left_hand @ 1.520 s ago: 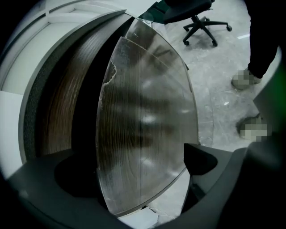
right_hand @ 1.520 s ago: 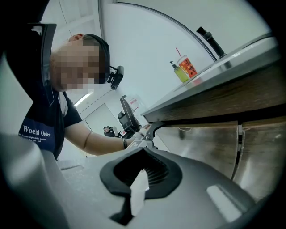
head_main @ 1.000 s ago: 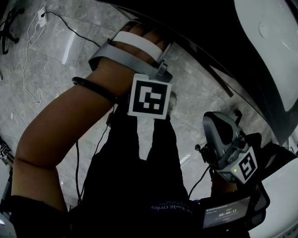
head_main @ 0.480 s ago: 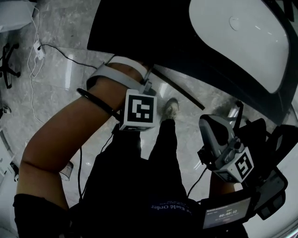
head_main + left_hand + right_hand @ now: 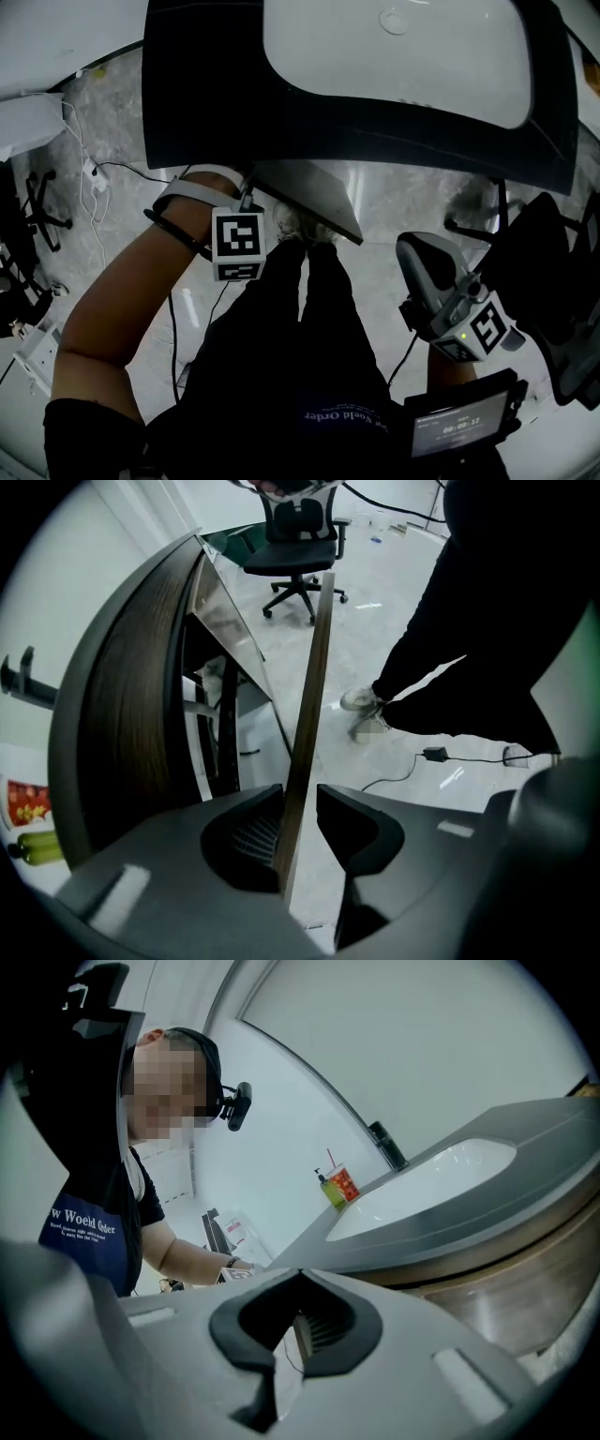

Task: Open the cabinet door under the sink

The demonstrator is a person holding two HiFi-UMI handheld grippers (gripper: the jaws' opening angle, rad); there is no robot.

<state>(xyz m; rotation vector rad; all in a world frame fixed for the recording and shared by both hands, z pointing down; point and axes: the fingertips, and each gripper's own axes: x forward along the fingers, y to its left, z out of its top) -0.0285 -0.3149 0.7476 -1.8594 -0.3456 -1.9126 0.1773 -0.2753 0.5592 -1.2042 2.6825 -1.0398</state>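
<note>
Under the dark countertop [image 5: 206,103] with its white oval sink basin [image 5: 394,56], the thin flat cabinet door [image 5: 309,202] with a brown wooden edge stands swung out over the grey marble floor [image 5: 112,216]. Its free edge reaches toward the person's pale shoes [image 5: 361,700]. I see the left gripper [image 5: 300,789] pointing down onto that free edge. Its 2 grey jaws have just been closing, and the door's edge runs straight up between them with the pads pressed on either side, so it is clamped on the door. Beside the door, the left gripper view shows the dark wood-grain cabinet wall [image 5: 131,705] and a dim interior that I cannot make out. A black office chair [image 5: 300,536] stands well behind on the floor.

My right gripper [image 5: 298,1277] hangs apart from the cabinet at the person's right side, aimed roughly level along the counter. Its 2 jaws meet tip to tip with nothing between them. Past them, a green bottle [image 5: 328,1190] and a red container [image 5: 344,1183] stand just beside each other at the far end of the basin, near a dark tap [image 5: 386,1146].
</note>
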